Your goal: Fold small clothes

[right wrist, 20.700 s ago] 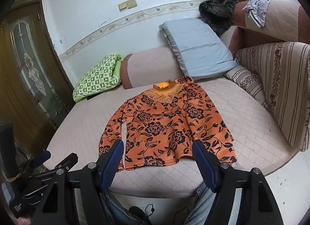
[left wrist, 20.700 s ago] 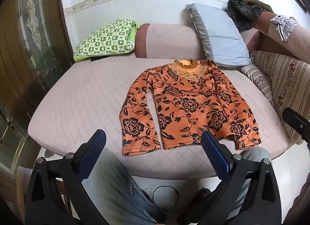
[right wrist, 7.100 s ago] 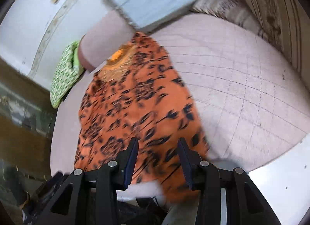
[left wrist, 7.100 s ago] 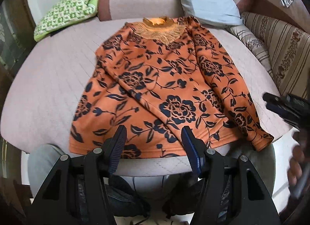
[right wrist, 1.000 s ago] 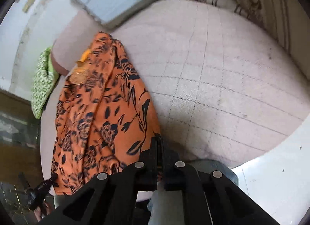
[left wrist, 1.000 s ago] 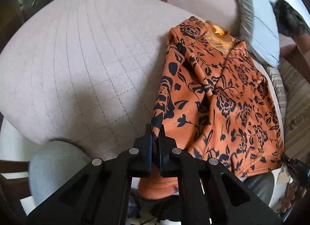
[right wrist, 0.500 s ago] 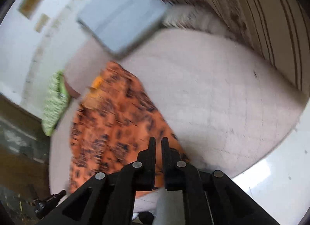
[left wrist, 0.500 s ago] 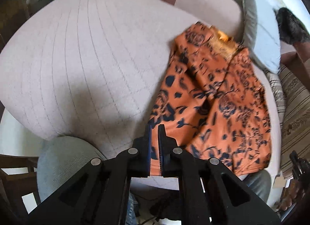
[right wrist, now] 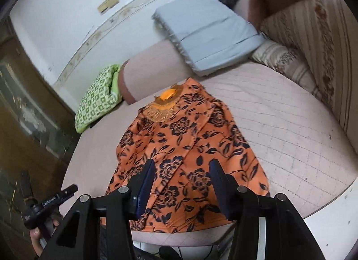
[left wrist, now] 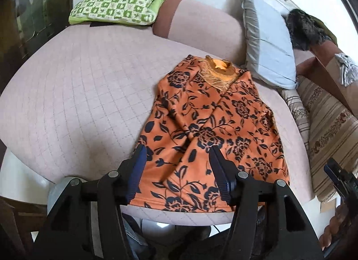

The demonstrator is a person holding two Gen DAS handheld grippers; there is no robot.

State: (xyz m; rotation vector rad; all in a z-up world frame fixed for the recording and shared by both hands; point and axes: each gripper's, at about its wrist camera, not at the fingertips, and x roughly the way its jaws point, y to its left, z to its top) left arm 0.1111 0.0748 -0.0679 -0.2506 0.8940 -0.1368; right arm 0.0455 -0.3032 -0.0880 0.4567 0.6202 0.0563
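1. Left wrist view: the orange floral top [left wrist: 212, 130] lies on the quilted sofa seat [left wrist: 73, 103], sleeves folded inward to narrow it.
2. The left gripper [left wrist: 179, 168] is opening, jaws empty above the hem.
3. The right gripper [right wrist: 182, 179] is likewise opening, holding nothing, probably freed for the next fold.

The left gripper [left wrist: 177, 166] was built of matte black plastic: two angular arms that widened toward the camera, each pinned with round silver screw heads. Its fingers [left wrist: 137, 173] carried dark blue, finely ribbed pads on their inner faces. The right gripper [right wrist: 182, 180] had the same black frame, silver screws and dark blue ribbed pads. Seen from the right wrist camera, the left unit's black handle bore small white lettering, too small to read fully, with a hand [right wrist: 37, 236] wrapped around it. The person wore blue denim jeans [left wrist: 134, 239], visible below the grippers.
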